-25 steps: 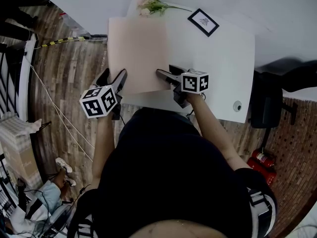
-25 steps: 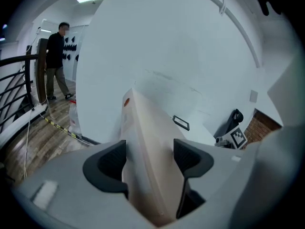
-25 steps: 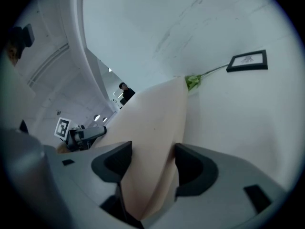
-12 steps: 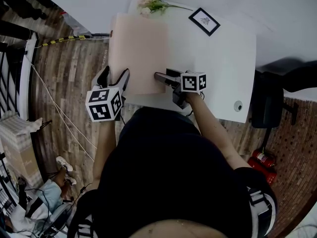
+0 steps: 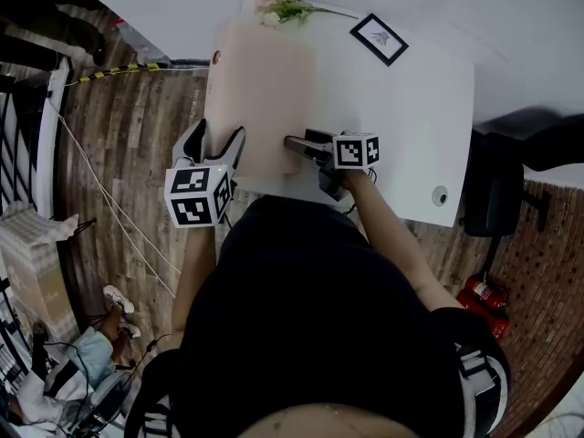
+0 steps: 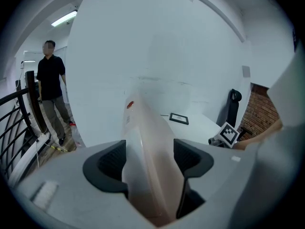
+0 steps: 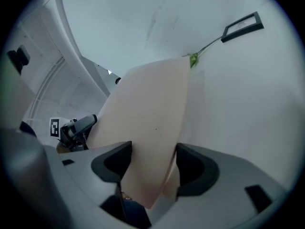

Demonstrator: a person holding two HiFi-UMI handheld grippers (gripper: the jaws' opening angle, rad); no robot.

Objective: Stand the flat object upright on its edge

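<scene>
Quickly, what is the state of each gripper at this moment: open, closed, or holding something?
Left gripper: closed on the pink board, which is held between its jaws.
Right gripper: closed on the same pink board.

You have two grippers in view: the left gripper and the right gripper. Count one pink board, one white table, one framed picture and one flower sprig. Each gripper carries one marker cube, two in total. Count one bystander in the left gripper view.
</scene>
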